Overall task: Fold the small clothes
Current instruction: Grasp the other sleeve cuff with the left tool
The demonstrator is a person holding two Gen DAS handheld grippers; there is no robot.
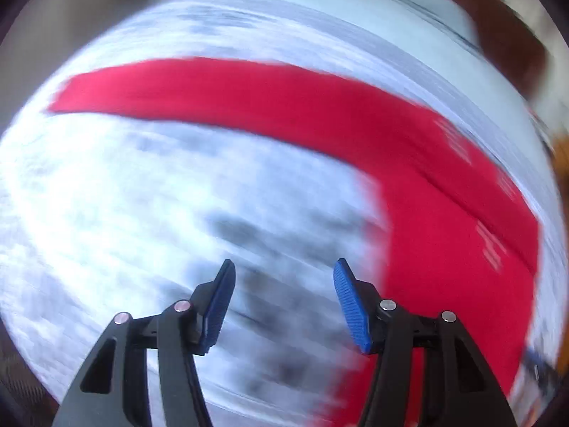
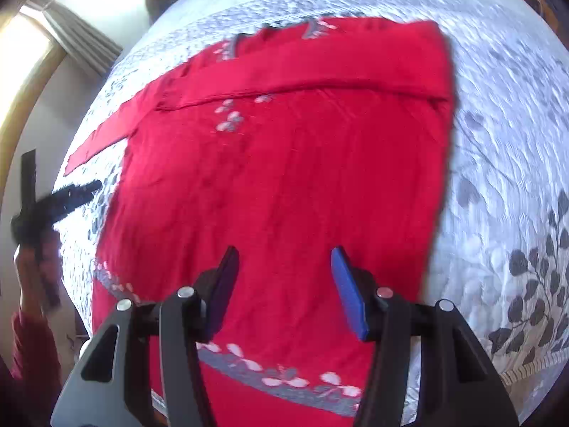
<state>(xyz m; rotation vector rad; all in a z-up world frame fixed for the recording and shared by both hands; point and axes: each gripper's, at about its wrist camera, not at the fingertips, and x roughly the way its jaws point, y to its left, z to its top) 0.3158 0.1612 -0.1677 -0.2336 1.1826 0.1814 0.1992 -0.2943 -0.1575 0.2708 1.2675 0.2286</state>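
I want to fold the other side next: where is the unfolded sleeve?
In the right wrist view, the sleeve sticks out left of the red garment onto the bedspread.

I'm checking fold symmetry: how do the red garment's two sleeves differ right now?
On the red garment, the right sleeve is folded across the chest, while the left sleeve sticks out flat onto the white quilted bedspread with grey leaf print. The right sleeve overlaps the garment body; the left sleeve lies beside it. Both are plain red and lie flat. The left gripper and right gripper are open, holding nothing.

Home bedroom: quilted bedspread (image 2: 505,114), curtain (image 2: 81,42)
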